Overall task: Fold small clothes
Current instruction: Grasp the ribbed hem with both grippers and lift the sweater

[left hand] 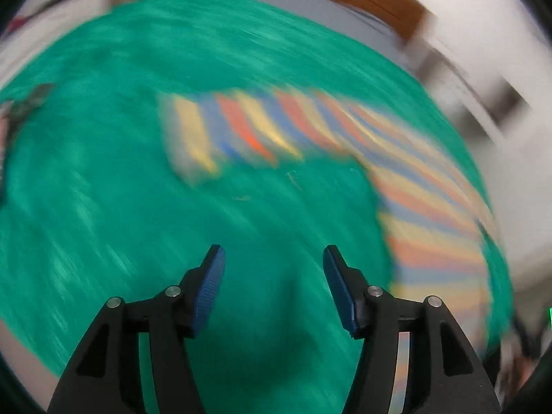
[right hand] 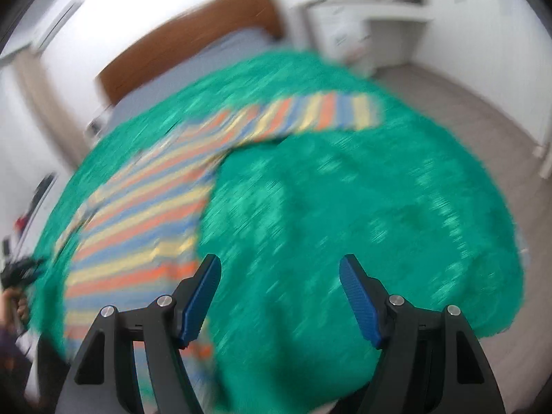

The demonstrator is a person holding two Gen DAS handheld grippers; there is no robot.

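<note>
A small striped garment in orange, yellow and blue lies spread on a green cloth; one sleeve reaches left in the left wrist view. My left gripper is open and empty above bare green cloth, left of the garment's body. In the right wrist view the garment lies at left with a sleeve stretching right. My right gripper is open and empty, its left finger over the garment's near edge. Both views are blurred by motion.
The green cloth covers a bed with a brown headboard. White walls, a white cabinet and a grey floor lie beyond. A dark object shows at the far left edge.
</note>
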